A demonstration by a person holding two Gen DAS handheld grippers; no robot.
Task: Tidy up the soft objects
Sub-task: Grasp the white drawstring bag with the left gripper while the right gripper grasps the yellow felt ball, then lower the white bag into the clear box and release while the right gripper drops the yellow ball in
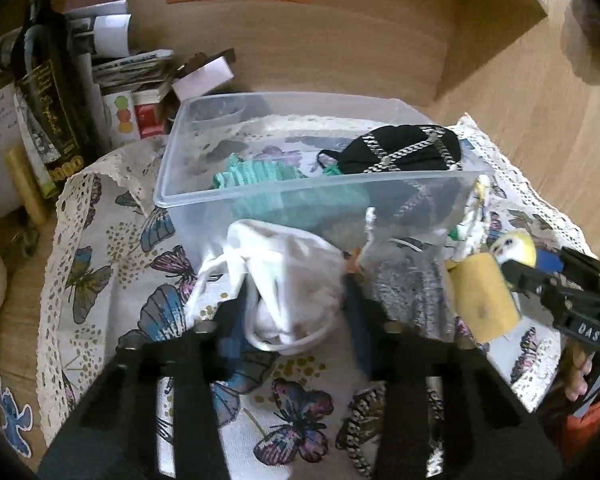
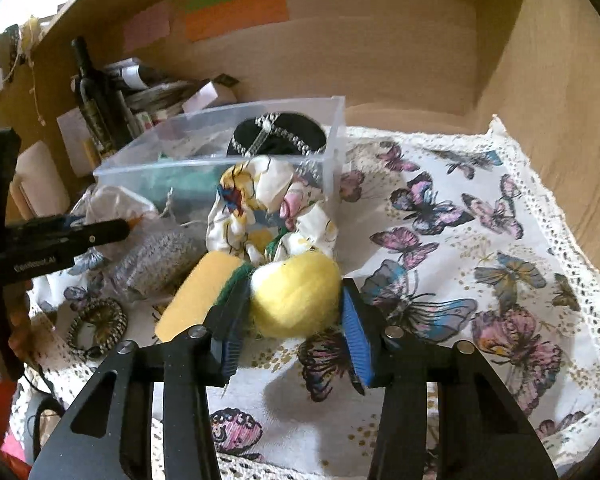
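Note:
A clear plastic bin [image 1: 260, 196] [image 2: 336, 152] stands on the butterfly cloth [image 2: 480, 264] and holds a black pouch with a chain strap [image 1: 404, 148] [image 2: 280, 136] and a teal knit piece [image 1: 256, 174]. My left gripper [image 1: 296, 320] is around a white drawstring bag [image 1: 288, 276] in front of the bin, with the jaws close to the bag's sides. My right gripper [image 2: 292, 304] is shut on a yellow felt toy bird [image 2: 296, 296] [image 1: 516, 246]. A yellow sponge [image 2: 196, 292] [image 1: 482, 296], a floral scrunchie [image 2: 268, 204] and a grey knit piece [image 2: 156, 260] [image 1: 408, 292] lie beside it.
A dark bottle [image 1: 46, 92] [image 2: 94, 100], papers and small boxes [image 1: 140, 80] crowd the back left. Wooden walls [image 1: 340, 40] close the back and right. A braided hair tie [image 2: 98, 320] [image 1: 360, 428] lies on the cloth at the front.

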